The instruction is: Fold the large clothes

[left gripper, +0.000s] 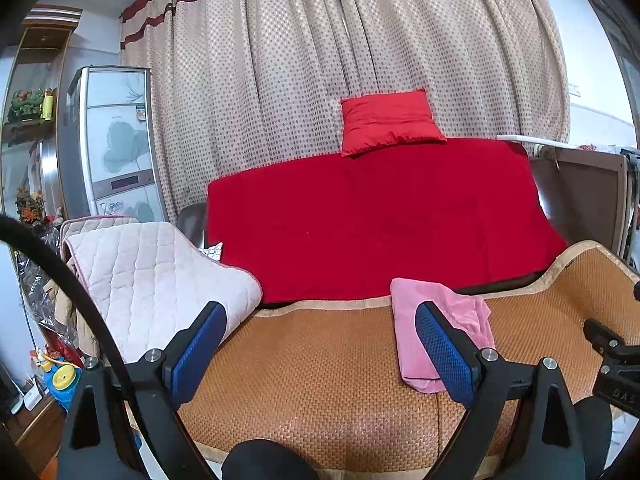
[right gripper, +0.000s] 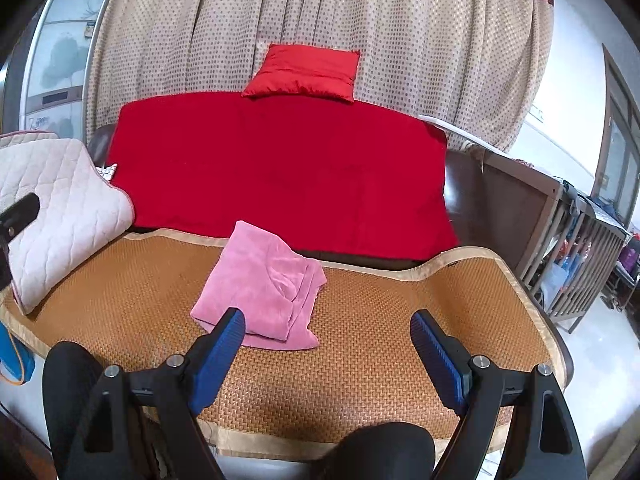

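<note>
A pink garment (right gripper: 262,280) lies folded in a rough rectangle on the woven orange mat (right gripper: 360,340) of the sofa seat; it also shows in the left wrist view (left gripper: 432,320). My left gripper (left gripper: 320,320) is open and empty, held above the mat with the garment behind its right finger. My right gripper (right gripper: 326,330) is open and empty, above the mat just in front of the garment's near edge. Part of my right gripper (left gripper: 612,344) shows at the right edge of the left wrist view.
A red blanket (right gripper: 280,168) covers the sofa back with a red cushion (right gripper: 304,72) on top. A quilted cream pad (right gripper: 56,200) lies over the left arm of the sofa. A wooden crib (right gripper: 576,248) stands to the right. Dotted curtains (right gripper: 320,20) hang behind.
</note>
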Motion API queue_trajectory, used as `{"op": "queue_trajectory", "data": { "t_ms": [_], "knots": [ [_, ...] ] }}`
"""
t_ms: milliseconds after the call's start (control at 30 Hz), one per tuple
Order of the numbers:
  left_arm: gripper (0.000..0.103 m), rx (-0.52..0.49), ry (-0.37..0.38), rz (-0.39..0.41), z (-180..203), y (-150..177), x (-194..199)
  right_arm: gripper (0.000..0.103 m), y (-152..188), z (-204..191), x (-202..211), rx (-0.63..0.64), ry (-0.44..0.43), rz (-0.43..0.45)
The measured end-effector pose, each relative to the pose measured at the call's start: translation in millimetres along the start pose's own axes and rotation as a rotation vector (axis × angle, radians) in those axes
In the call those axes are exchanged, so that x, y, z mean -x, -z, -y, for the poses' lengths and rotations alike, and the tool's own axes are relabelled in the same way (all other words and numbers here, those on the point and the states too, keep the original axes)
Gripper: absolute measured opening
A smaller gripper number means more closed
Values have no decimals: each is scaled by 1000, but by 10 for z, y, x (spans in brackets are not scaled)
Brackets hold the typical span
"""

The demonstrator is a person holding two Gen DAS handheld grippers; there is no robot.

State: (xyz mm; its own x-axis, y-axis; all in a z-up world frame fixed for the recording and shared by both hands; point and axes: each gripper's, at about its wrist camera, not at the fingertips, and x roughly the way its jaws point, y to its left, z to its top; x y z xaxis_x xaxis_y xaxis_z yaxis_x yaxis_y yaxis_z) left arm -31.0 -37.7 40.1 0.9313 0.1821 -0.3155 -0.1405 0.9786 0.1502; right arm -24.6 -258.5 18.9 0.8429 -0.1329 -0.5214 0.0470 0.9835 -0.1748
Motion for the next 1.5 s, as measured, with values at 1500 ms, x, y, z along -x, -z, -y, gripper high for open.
{"op": "queue_trajectory", "data": {
  "t_ms": [1500],
  "knots": [
    [95, 5, -6, -4, -10, 53, 16, 87, -67, -41, 104, -29, -45, 35]
  ]
}}
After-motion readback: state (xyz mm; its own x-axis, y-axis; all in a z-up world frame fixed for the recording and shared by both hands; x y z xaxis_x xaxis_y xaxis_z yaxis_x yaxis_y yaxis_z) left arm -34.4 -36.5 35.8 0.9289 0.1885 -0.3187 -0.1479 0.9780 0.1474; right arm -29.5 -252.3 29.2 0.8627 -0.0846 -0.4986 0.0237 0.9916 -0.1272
